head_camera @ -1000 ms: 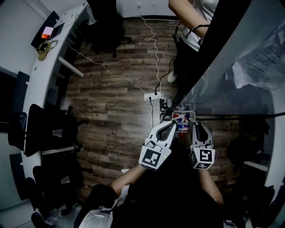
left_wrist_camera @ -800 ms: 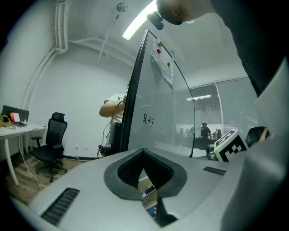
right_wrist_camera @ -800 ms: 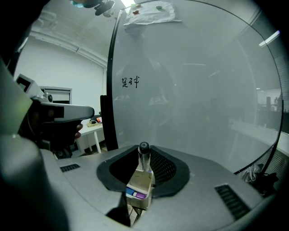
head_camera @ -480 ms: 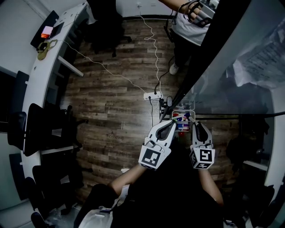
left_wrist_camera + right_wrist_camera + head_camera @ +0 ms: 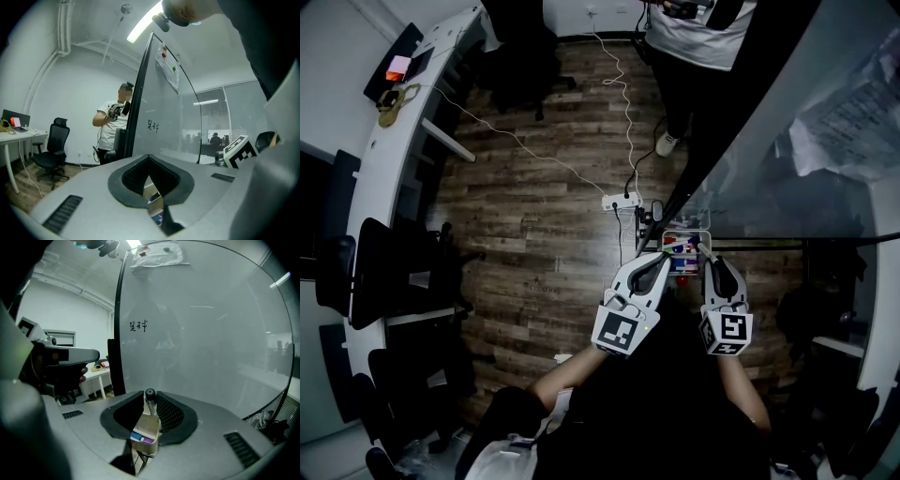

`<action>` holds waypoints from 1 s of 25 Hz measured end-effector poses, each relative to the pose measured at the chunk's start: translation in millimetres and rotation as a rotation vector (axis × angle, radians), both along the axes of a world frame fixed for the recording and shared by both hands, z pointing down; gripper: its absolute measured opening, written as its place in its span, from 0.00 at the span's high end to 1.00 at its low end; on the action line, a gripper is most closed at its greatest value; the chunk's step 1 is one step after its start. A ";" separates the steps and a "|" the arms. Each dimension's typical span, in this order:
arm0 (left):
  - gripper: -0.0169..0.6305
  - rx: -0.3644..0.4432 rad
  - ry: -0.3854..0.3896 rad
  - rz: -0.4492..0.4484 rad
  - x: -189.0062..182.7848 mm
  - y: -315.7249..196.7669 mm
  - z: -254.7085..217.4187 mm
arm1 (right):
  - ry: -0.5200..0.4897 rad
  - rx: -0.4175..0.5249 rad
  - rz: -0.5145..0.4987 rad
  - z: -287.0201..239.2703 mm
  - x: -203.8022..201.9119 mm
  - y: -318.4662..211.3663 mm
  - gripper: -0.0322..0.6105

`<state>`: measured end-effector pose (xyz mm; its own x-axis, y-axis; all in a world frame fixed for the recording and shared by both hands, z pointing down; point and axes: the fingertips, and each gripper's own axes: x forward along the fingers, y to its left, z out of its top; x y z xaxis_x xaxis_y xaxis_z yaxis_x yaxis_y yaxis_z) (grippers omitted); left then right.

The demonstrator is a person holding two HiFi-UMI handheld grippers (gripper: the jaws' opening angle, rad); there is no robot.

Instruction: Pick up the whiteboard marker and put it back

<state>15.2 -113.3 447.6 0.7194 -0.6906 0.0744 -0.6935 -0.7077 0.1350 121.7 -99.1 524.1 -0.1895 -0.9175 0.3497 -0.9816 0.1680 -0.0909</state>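
- Head view: left gripper (image 5: 659, 260) and right gripper (image 5: 710, 259) sit low centre, side by side, apart, both tips at a small pale open tray (image 5: 697, 232) of coloured markers.
- The dark frame edge of a big glass whiteboard (image 5: 787, 187) runs diagonally from top right down to the tray; the board fills the right side.
- Brown wood-plank floor (image 5: 534, 234) lies open mid-frame. A white power strip (image 5: 622, 202) and its cable cross it; a standing person (image 5: 698, 37) is at the top edge.
- Left gripper view: left gripper (image 5: 149, 158) pads meet at the tips, nothing between them. The whiteboard edge stands upright at centre, a black office chair (image 5: 54, 145) far left, bare floor between.
- Right gripper view: right gripper (image 5: 149, 401) is clamped on a dark-capped, pale-barrelled whiteboard marker (image 5: 150, 393), which stands upright with its cap at the tips.
- The tray (image 5: 146, 423) lies just below the marker, blue and purple pieces in it. Glass fills the right; the frame edge is left of centre.
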 end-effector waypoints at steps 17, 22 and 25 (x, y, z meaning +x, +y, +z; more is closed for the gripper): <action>0.96 0.008 0.008 0.001 -3.1 4.7 -3.4 | 0.005 0.024 0.023 -0.5 5.9 7.1 0.81; 0.96 0.011 0.006 0.007 -2.7 6.5 -3.5 | 0.006 0.035 0.028 -4.1 6.9 8.2 0.81; 0.96 0.020 0.006 0.013 -2.2 7.6 -4.6 | 0.005 0.040 0.031 -5.9 7.6 9.6 0.81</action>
<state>13.0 -105.7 443.1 0.7284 -0.6828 0.0566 -0.6837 -0.7189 0.1251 129.3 -89.5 518.2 -0.1592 -0.9362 0.3134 -0.9868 0.1412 -0.0793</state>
